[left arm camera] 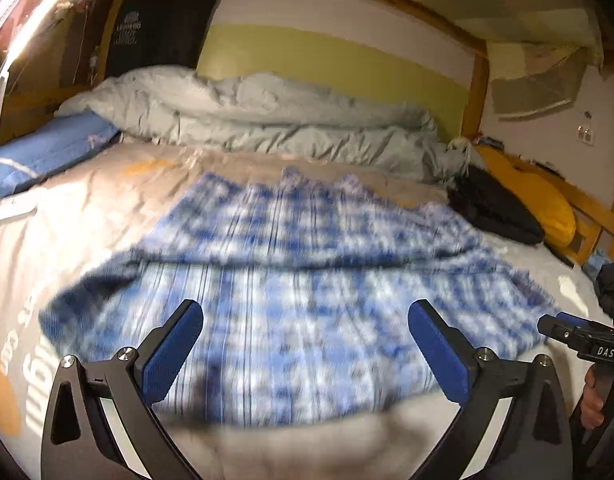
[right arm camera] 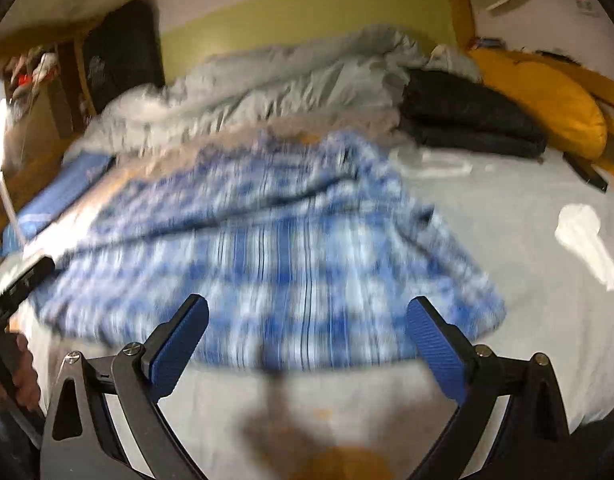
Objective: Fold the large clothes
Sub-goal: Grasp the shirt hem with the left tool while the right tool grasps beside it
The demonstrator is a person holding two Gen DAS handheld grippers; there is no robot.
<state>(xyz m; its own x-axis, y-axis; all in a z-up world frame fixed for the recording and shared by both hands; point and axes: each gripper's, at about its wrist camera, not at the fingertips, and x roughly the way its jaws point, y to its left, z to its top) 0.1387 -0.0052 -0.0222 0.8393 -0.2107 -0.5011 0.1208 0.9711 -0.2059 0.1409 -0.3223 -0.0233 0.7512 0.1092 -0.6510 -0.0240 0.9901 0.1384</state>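
A blue and white plaid garment (left arm camera: 291,280) lies spread on the bed, blurred by motion; it also shows in the right wrist view (right arm camera: 275,240). My left gripper (left arm camera: 305,344) is open and empty, its blue pads (left arm camera: 173,350) held just above the garment's near edge. My right gripper (right arm camera: 307,340) is open and empty over the garment's near hem. The right gripper's body also shows at the right edge of the left wrist view (left arm camera: 583,336), and the left gripper's body at the left edge of the right wrist view (right arm camera: 15,292).
A crumpled grey duvet (left arm camera: 267,120) lies along the back wall. A blue pillow (left arm camera: 47,152) is at the left, a yellow pillow (right arm camera: 543,96) and folded black clothes (right arm camera: 467,120) at the right. A wooden bed rail (left arm camera: 591,208) runs on the right. The pale sheet (right arm camera: 527,216) lies bare to the right.
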